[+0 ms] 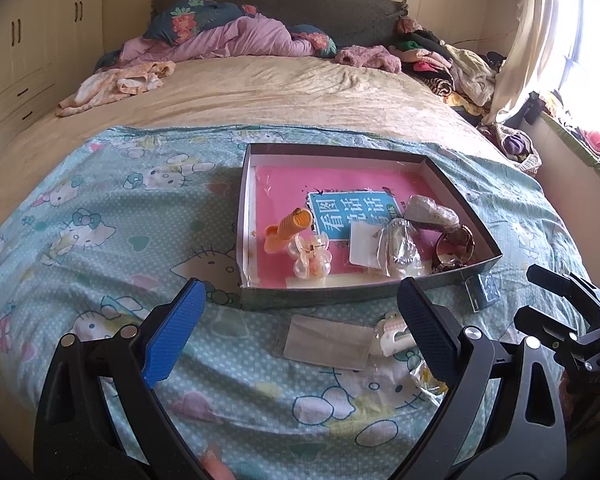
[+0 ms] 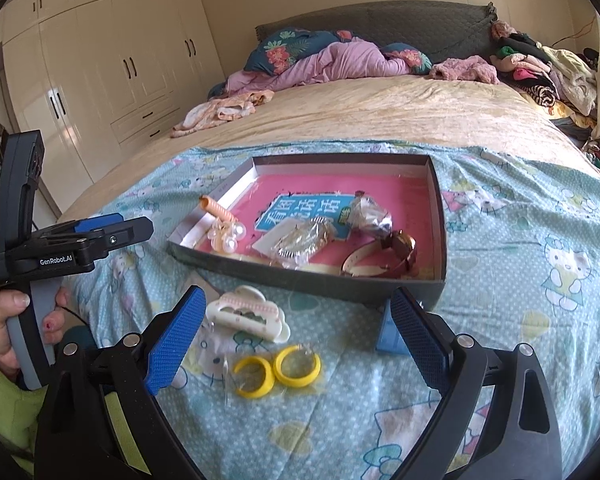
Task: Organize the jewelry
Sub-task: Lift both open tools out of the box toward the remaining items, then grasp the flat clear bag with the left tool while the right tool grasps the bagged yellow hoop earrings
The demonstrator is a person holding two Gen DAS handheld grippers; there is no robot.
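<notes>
Yellow hoop earrings (image 2: pixel 278 370), sealed in a clear bag, lie nearest the right gripper (image 2: pixel 296 340), between its spread jaws w/ nothing held. Pair sits side by side on the Hello Kitty sheet (image 2: pixel 520 248), near its front edge; bag's long axis runs roughly left-right across the view. Just behind, a white hair claw (image 2: pixel 248 316) lies on its side, long axis also left-right, teeth facing the camera, just outside the tray's front wall. A small blue box (image 2: pixel 392 334) sits by the tray's front right corner, partly hidden by a finger.

Tray (image 2: pixel 438 216) already holds an orange spiral clip (image 2: pixel 218 208) and a clear bow clip (image 2: pixel 224 238) at its left side, bagged jewelry (image 2: pixel 300 240) mid-front, a crumpled packet (image 2: pixel 370 210) behind, and a watch (image 2: pixel 396 252) toward the front right corner, strap running left-right.

Left gripper (image 1: pixel 300 320) is also wide apart and empty, hovering over a flat clear packet (image 1: pixel 328 340) on the sheet before the tray's front wall.

Step, as I read it: partway through, loose pcs still outside the tray being collected. Next move prob. calls for lowering onto the earring bag or claw, closing across the short axis, lifting over the front wall. Thin plastic could slip or crumple.
</notes>
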